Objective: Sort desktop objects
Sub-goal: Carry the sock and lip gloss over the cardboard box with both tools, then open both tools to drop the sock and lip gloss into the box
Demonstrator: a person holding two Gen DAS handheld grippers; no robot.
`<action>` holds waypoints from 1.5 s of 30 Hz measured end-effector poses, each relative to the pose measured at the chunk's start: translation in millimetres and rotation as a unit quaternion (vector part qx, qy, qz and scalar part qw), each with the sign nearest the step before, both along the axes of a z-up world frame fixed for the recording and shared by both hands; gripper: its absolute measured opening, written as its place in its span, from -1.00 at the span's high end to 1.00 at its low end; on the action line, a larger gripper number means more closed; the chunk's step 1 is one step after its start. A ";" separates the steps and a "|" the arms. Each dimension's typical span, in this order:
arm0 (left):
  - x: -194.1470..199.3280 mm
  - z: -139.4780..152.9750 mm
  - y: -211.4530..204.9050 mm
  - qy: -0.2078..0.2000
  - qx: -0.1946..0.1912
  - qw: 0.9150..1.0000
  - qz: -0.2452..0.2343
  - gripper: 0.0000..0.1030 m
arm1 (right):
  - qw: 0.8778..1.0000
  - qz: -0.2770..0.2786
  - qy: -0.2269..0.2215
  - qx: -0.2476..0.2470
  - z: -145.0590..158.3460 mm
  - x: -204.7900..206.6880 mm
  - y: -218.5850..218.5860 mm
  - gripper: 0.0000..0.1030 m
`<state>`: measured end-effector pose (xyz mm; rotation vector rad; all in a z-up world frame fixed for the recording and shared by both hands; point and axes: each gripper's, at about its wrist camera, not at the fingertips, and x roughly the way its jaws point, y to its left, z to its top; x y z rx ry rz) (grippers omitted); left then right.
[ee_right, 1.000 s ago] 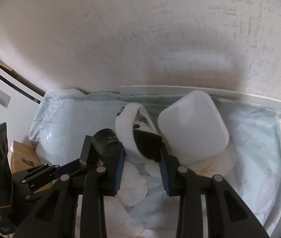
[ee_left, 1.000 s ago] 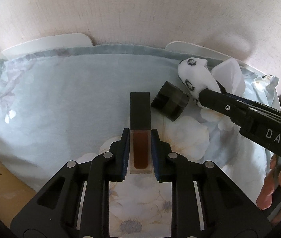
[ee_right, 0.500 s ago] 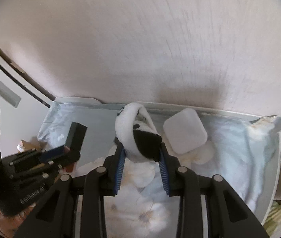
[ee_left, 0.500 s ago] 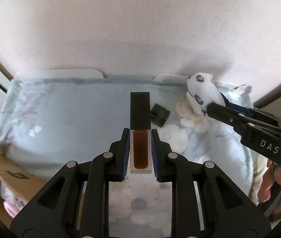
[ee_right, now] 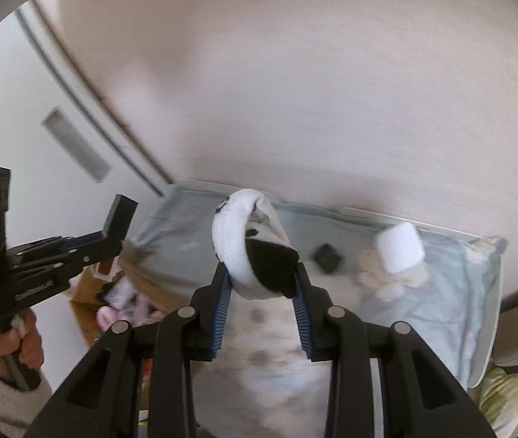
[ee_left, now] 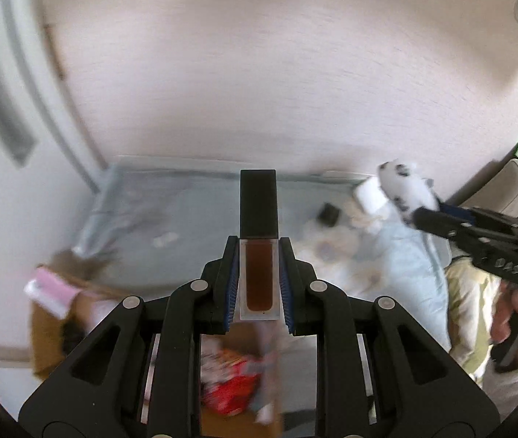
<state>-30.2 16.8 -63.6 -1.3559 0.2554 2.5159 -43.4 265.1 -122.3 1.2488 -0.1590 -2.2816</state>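
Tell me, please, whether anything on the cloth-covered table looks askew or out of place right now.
Nothing looks spilled or damaged. A small black cap lies loose on the floral cloth beside the white box. The lip gloss tube and the sock are each gripped, lifted off the table.

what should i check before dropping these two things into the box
1. Left gripper shut on the lip gloss tube: ok, tube sits straight between the pads.
2. Right gripper shut on the rolled sock: ok, though held near the sock's lower end.
3. Both items lifted off the floral cloth: ok.
4. Cardboard box open: ok; it already holds items.
5. Left gripper above the box opening: cannot tell, picture is blurred.
6. Items left on the cloth: not ok, the black cap and white case remain.
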 end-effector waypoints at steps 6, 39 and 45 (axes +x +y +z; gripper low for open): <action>21.3 16.0 -75.9 -0.001 -0.008 0.999 0.048 0.65 | 0.998 0.059 0.014 -0.005 19.2 31.9 -66.6 0.41; 28.8 -66.1 -200.8 -0.098 -0.026 0.992 0.079 0.37 | 0.983 0.129 -0.105 0.074 -69.9 97.1 -211.9 -0.21; 36.1 -58.8 -195.8 -0.087 0.009 0.995 0.057 -1.00 | 0.986 0.120 -0.098 0.069 -62.4 96.7 -205.2 -0.90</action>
